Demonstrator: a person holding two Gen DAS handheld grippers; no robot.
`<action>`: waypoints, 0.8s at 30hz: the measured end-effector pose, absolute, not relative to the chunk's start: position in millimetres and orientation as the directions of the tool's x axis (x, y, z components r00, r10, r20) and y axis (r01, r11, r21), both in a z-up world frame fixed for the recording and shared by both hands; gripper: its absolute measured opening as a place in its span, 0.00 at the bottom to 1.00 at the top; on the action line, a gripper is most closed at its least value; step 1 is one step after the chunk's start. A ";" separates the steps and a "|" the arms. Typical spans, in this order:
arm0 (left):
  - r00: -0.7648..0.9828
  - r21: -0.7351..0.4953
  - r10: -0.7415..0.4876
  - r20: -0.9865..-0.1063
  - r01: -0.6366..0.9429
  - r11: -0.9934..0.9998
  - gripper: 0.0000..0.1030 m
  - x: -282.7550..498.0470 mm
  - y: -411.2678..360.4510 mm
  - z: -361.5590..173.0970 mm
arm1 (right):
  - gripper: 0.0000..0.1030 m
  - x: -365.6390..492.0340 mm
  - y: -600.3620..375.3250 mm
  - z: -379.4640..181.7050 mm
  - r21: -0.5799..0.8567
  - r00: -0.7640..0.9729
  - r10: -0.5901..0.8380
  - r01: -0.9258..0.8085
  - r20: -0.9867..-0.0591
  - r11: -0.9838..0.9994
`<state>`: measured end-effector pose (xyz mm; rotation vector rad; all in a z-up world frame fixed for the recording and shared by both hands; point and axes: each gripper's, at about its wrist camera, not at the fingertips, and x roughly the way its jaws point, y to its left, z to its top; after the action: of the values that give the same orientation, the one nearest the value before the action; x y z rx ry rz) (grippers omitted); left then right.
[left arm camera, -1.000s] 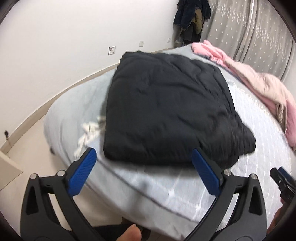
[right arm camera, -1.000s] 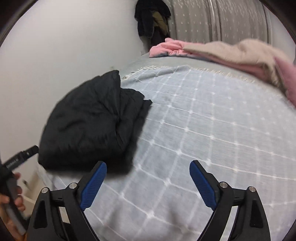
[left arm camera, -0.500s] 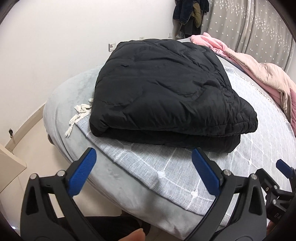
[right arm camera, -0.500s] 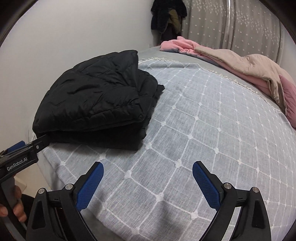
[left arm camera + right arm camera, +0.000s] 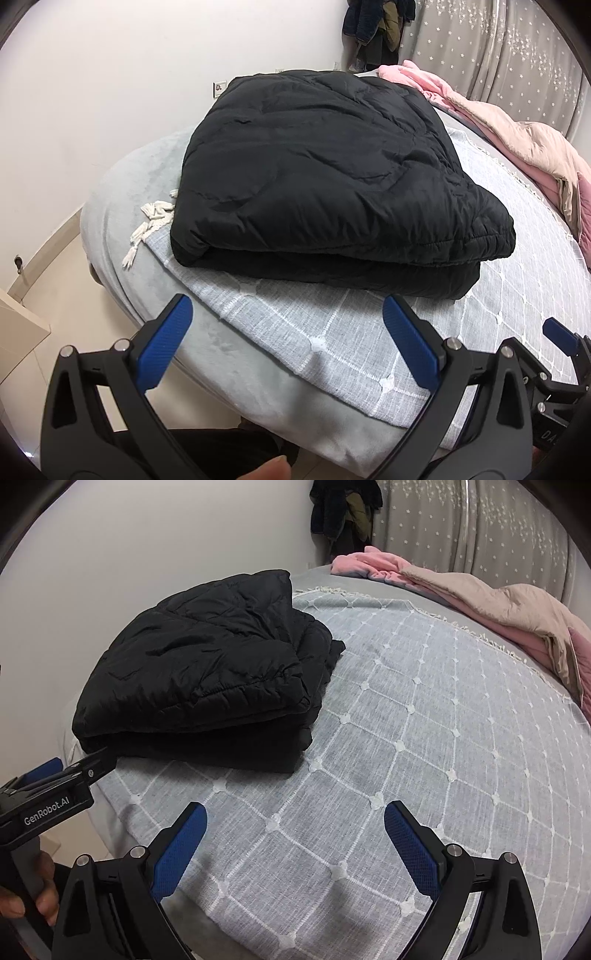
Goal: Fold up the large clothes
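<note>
A black puffy jacket (image 5: 325, 177) lies folded in a thick stack on the grey checked blanket (image 5: 332, 332) near the bed's corner. It also shows in the right wrist view (image 5: 207, 672), up and left. My left gripper (image 5: 288, 332) is open and empty, hovering just short of the jacket's near edge. My right gripper (image 5: 295, 834) is open and empty over bare blanket (image 5: 424, 720), to the right of the jacket. The left gripper's body shows at the left edge of the right wrist view (image 5: 48, 794).
A pink and beige quilt (image 5: 517, 140) lies bunched at the far right of the bed (image 5: 480, 602). Dark clothes (image 5: 373, 22) hang in the corner by the starred curtain (image 5: 498, 48). The bed's edge drops to the floor (image 5: 66, 288) at the left. A white wall stands behind.
Both grippers have dropped lower and come nearer the bed, so the jacket looms larger. The jacket has stayed folded in place. Both grippers have stayed open.
</note>
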<state>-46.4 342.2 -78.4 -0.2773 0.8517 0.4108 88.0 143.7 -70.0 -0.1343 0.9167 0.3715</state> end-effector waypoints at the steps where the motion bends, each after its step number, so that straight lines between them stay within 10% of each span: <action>1: 0.587 -0.073 0.239 -0.773 -0.457 0.886 0.99 -46.9 341.6 -78.4 | 0.95 88.1 143.8 -70.3 0.045 0.549 0.257 -0.369 -0.796 0.928; 24: 0.587 -0.074 0.237 -0.774 -0.456 0.887 0.99 -49.3 336.1 -79.0 | 0.95 86.6 144.2 -71.2 0.070 0.531 0.272 -0.370 -0.803 0.927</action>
<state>-49.3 336.1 -79.0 -0.2776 0.8532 0.4099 86.6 144.2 -71.2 -0.1136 0.9360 0.3840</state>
